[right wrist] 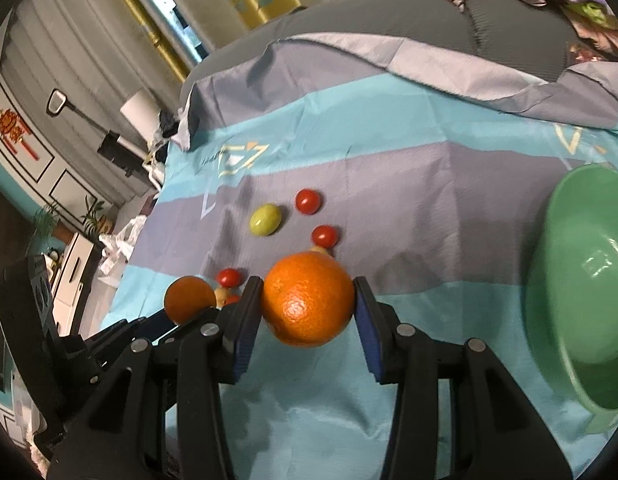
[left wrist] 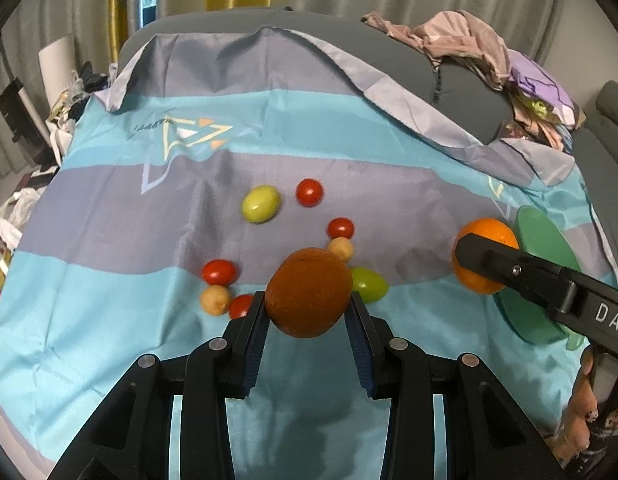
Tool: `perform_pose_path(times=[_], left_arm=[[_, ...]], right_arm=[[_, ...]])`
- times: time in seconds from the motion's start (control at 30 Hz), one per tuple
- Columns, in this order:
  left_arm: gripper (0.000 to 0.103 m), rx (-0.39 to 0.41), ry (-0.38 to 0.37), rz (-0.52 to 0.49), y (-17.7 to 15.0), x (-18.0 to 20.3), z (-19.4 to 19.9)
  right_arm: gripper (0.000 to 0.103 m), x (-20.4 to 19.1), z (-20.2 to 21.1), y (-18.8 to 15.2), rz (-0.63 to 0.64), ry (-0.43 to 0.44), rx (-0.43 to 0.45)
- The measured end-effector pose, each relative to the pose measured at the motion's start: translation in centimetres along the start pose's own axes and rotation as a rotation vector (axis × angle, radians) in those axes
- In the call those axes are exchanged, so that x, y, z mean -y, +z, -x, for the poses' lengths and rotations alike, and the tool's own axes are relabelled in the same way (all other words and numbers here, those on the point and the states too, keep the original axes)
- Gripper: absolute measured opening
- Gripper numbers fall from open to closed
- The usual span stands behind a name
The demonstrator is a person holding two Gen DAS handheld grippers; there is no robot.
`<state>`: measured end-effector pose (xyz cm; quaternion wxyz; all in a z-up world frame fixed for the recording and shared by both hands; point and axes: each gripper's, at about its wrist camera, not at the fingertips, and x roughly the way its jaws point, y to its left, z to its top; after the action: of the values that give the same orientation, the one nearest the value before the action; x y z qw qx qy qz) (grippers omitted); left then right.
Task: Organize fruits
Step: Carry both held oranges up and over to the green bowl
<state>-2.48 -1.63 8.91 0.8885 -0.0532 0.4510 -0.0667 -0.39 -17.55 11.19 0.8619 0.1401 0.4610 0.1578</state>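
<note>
My left gripper (left wrist: 308,304) is shut on a dark orange (left wrist: 307,293) and holds it above the striped cloth (left wrist: 109,240). My right gripper (right wrist: 308,300) is shut on a bright orange (right wrist: 307,299), also lifted; that orange also shows in the left wrist view (left wrist: 475,284), next to the green bowl (left wrist: 543,240). The bowl (right wrist: 581,272) stands at the right in the right wrist view. The dark orange also shows there (right wrist: 189,299). On the cloth lie several red tomatoes (left wrist: 309,192), two green fruits (left wrist: 261,203) and two small tan fruits (left wrist: 341,248).
A pile of clothes (left wrist: 489,52) lies on the grey sofa back (left wrist: 461,80) at the far right. Bags and clutter (left wrist: 13,216) sit on the floor to the left. A white cabinet (right wrist: 75,272) stands at the left.
</note>
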Motion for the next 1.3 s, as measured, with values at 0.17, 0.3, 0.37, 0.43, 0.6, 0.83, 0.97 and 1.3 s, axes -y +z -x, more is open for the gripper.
perform_pose_path(times=[0.17,0.3,0.37,0.43,0.6,0.83,0.97,1.3], left_arm=[[0.04,0.014,-0.009,-0.017,0.5,1.2,0.2],[0.04,0.018,-0.026,-0.032,0.9,2.5,0.3],[0.04,0.023,-0.032,-0.041,1.0,3.2,0.3],[0.04,0.029,-0.039,-0.05,1.2,3.8,0.4],[0.04,0.041,-0.063,-0.068,1.9,5.6,0.6],[0.04,0.055,-0.089,-0.094,2.5,7.8,0.7],[0.04,0.061,-0.104,-0.111,2.8,9.2,0.7],[0.04,0.056,-0.15,-0.163,3.4,13.0,0.2]], right_arm=[[0.045,0.8,1.4,0.3,-0.007,-0.027,0.039],[0.045,1.5,2.5,0.5,-0.014,-0.038,0.065],[0.045,1.6,2.9,0.6,-0.015,-0.045,0.074],[0.045,2.0,3.3,0.7,-0.022,-0.049,0.082],[0.045,2.8,4.4,0.9,-0.031,-0.083,0.115],[0.045,4.1,6.2,1.1,-0.048,-0.112,0.157],[0.045,4.8,7.0,1.2,-0.06,-0.125,0.175],[0.045,7.4,9.2,1.1,-0.099,-0.191,0.219]])
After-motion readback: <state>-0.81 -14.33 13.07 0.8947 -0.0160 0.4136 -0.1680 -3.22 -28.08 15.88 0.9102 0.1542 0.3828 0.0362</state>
